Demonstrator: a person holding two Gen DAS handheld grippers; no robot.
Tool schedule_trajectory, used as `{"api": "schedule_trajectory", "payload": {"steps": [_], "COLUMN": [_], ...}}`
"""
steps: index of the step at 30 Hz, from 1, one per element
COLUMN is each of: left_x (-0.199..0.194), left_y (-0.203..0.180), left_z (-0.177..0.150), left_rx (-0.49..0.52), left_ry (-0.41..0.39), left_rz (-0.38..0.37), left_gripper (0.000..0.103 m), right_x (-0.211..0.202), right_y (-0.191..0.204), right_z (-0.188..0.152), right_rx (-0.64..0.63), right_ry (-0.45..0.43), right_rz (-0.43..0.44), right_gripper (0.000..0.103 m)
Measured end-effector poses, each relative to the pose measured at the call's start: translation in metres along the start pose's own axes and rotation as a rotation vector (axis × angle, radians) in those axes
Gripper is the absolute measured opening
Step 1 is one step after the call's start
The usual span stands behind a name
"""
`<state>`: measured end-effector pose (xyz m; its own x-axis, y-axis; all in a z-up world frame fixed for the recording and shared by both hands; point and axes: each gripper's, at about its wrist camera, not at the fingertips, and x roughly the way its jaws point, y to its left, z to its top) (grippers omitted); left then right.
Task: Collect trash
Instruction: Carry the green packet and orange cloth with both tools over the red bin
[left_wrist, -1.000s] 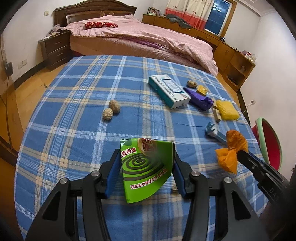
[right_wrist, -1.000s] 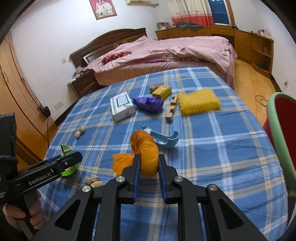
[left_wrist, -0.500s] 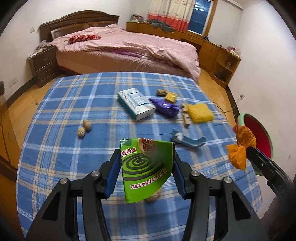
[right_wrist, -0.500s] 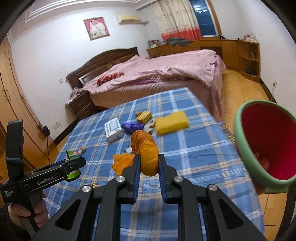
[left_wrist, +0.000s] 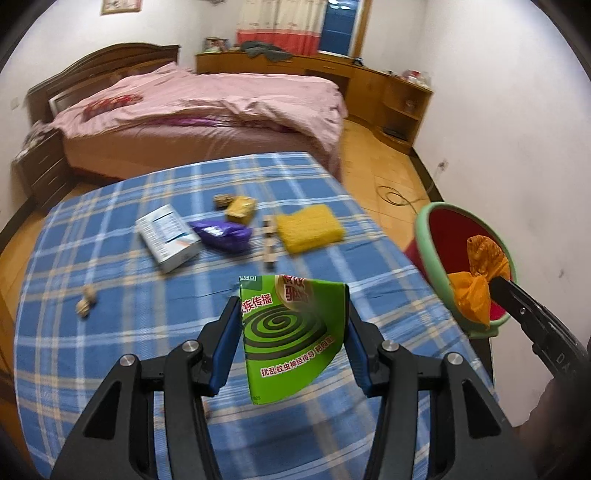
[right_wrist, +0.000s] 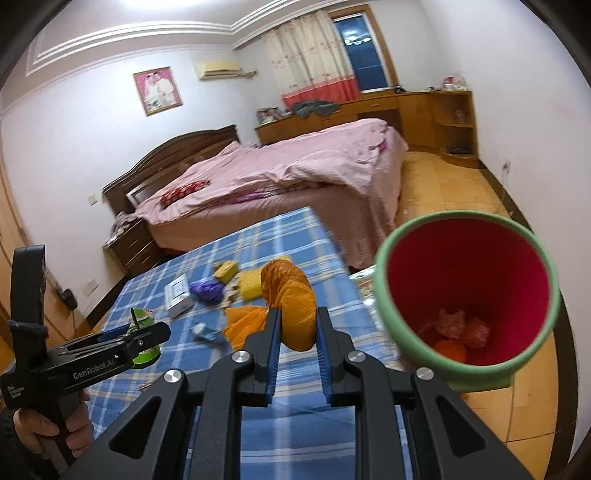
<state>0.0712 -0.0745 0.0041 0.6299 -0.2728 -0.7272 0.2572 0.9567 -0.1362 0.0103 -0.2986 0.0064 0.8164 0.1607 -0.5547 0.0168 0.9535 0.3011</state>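
Grippers, two. Left gripper (left_wrist: 293, 332): jaws clamped on one green mosquito-coil box (left_wrist: 291, 332), held upright between the pads, above the near edge of the table (left_wrist: 110, 295). Right gripper (right_wrist: 295, 332): jaws narrow, pinching one crumpled orange bag (right_wrist: 291, 306), bulk above the pads, a loose fold hanging to the left. Waste bin (right_wrist: 384, 302), one, red inside with green rim, just off the right edge; scraps at its bottom. Against a second ago: bin swung from the margin into full view, orange bag now before its mouth; both grips unchanged. Left on the checked cloth: one white box (left_wrist: 168, 238), one purple wrapper (left_wrist: 221, 234), one yellow sponge (left_wrist: 308, 229), two nuts (left_wrist: 85, 301).
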Motion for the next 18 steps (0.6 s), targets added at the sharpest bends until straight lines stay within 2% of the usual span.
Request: {"api": "schedule_trajectory", "payload": {"steps": [18], "left_x": [0.049], "left_y": [-0.12], "left_z": [0.026], "left_rx": [0.202], "left_ry": [0.024], "left_rz": [-0.121], "left_gripper": [0.054], "right_x": [-0.02], "right_y": [-0.098], "right_z": [0.008], "right_rx": [0.134], "right_ry": [-0.047], "right_rz": [-0.15], "right_gripper": [0.02]}}
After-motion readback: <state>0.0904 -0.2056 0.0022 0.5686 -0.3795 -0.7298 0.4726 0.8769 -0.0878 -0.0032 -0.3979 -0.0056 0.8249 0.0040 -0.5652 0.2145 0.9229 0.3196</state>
